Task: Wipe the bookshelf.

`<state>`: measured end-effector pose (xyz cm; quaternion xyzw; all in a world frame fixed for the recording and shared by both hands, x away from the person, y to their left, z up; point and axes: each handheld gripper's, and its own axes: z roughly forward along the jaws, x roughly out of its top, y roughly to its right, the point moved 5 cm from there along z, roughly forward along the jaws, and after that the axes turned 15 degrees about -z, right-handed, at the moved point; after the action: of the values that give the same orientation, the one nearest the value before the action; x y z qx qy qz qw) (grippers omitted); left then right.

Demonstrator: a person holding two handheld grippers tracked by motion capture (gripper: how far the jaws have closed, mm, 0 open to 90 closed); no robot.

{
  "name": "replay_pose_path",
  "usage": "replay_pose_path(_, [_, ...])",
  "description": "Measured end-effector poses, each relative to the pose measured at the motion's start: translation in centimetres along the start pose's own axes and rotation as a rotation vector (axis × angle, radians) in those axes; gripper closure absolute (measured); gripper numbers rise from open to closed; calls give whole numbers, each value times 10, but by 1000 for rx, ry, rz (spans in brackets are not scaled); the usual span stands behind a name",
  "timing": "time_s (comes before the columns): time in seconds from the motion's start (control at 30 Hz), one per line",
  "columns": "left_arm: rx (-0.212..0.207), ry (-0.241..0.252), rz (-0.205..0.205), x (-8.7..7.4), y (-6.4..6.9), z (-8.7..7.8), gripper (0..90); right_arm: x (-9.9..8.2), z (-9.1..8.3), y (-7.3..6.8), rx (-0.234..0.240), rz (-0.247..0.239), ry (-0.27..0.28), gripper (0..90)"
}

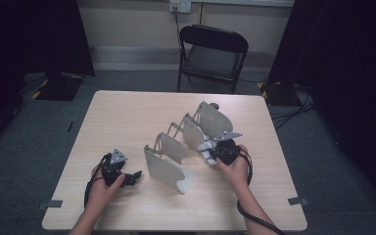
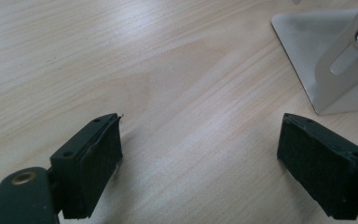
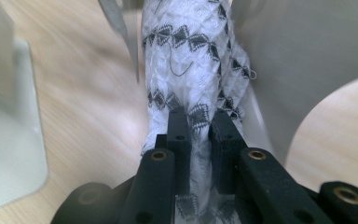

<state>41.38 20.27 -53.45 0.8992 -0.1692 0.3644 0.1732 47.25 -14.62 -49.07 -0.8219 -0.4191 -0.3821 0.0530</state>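
Pinching a white cloth with a black diamond pattern (image 3: 193,70), the right gripper (image 1: 214,152) is sitting at the metal expandable file rack (image 1: 186,142), toward the desk's right edge. In the right gripper view its jaws are pressed in on the cloth from both sides, with the fabric bunched between the pads and running straight ahead, away from the fingers, into a slot between two upright metal dividers (image 3: 303,60). The cloth's long axis is lying in line with the jaws, so any pull or push would run along the slot rather than across it.

The left gripper (image 1: 127,177) is resting near the desk's (image 1: 127,112) front left corner, its fingers (image 2: 93,158) spread wide over bare wood and gripping nothing. The rack's nearest plate (image 2: 307,56) is lying just ahead and to one side of it.

Judgement: the right hand is the nearer to the cloth by far. Dividers are crowding the cloth on both sides; open room is lying toward the desk's front edge.
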Motion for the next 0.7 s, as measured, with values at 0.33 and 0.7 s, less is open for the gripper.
replay_pose_path(0.33, [0,-1,2,0,0,0,134,66,-48,19,-76,-63,155,806])
replay_pose_path(0.7, [-1,-2,0,0,0,0,134,45,-5,8,-28,-68,53,808])
